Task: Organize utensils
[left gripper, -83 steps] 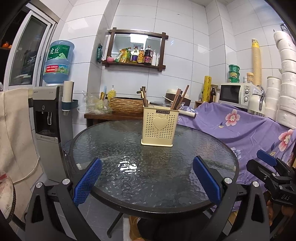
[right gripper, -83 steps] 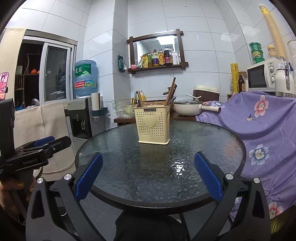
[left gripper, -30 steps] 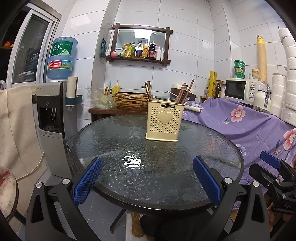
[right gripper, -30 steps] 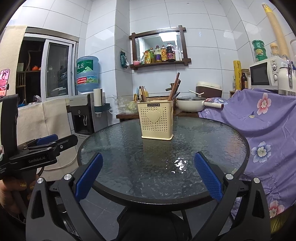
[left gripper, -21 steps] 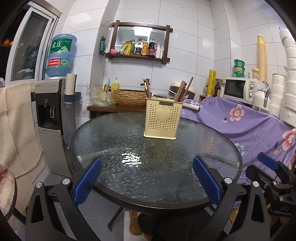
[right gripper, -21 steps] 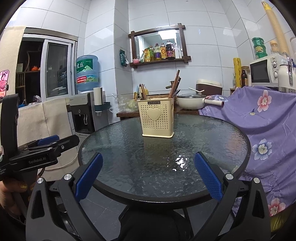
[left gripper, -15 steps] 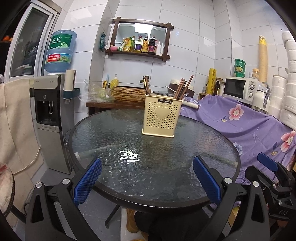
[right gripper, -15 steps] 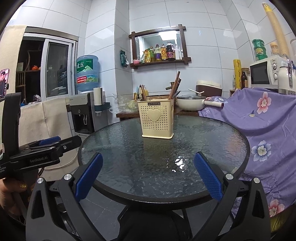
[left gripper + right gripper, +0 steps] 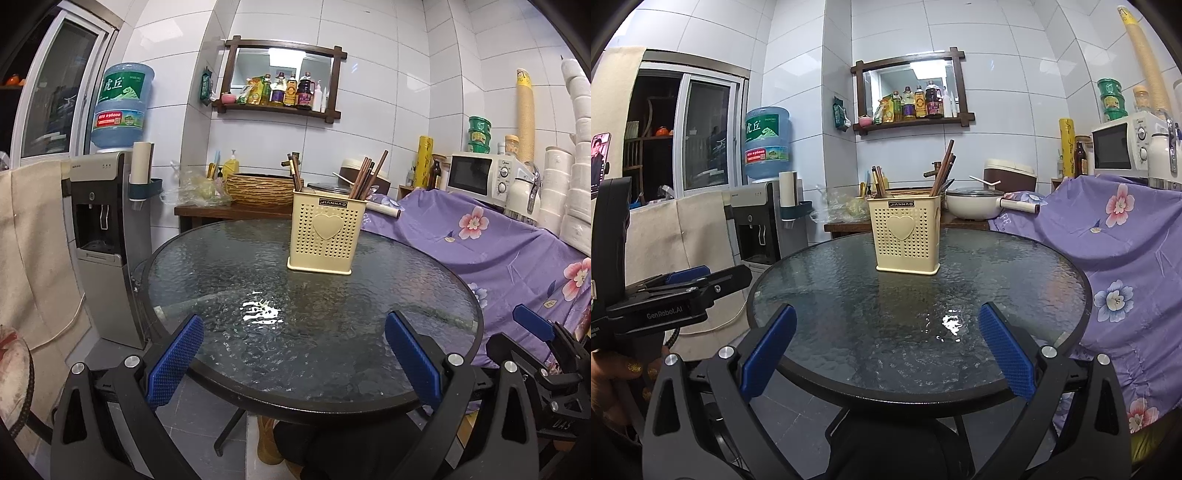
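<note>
Cream holder (image 9: 327, 237) with chopsticks (image 9: 365, 174) upright on glass table (image 9: 314, 332); left gripper (image 9: 293, 363) and right gripper (image 9: 886, 350) near its front edge, both spread, empty.

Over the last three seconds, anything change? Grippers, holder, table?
Barely. Only the viewpoints drift a little: the utensil holder shifts slightly in both wrist views, so the hands wandered a bit. Nothing was taken hold of or let go. The left gripper and right gripper stay wide open and empty at the near edge of the glass table; the chopsticks still stand in the holder.
</note>
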`<state>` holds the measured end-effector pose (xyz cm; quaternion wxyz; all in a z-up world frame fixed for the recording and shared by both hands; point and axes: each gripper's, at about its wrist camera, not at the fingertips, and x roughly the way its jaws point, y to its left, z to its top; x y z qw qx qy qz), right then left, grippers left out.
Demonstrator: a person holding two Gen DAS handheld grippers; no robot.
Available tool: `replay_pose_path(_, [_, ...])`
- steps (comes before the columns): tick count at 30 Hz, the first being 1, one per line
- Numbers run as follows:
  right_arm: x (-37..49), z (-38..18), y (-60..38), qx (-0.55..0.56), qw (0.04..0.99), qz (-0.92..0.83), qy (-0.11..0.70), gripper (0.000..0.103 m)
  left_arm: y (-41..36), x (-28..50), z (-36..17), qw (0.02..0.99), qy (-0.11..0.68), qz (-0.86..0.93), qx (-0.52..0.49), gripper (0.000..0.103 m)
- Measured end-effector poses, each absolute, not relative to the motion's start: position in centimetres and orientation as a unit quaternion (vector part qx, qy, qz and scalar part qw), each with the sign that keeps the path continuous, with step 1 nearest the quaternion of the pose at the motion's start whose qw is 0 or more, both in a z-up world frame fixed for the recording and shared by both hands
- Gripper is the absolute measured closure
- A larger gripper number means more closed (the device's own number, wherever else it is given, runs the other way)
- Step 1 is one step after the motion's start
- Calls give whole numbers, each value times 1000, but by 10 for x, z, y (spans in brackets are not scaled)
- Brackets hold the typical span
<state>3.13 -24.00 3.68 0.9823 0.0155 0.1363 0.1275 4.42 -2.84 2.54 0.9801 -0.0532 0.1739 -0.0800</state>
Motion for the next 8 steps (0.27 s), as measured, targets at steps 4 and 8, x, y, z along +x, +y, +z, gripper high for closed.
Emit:
replay_pose_path(4, [31,37,-239,14,982,129,135,6,-28,45,25,980,179,-74,-48,6])
replay_pose_path(8, [31,37,-239,14,982,129,136,6,-28,45,25,980,180,-73,-45,6])
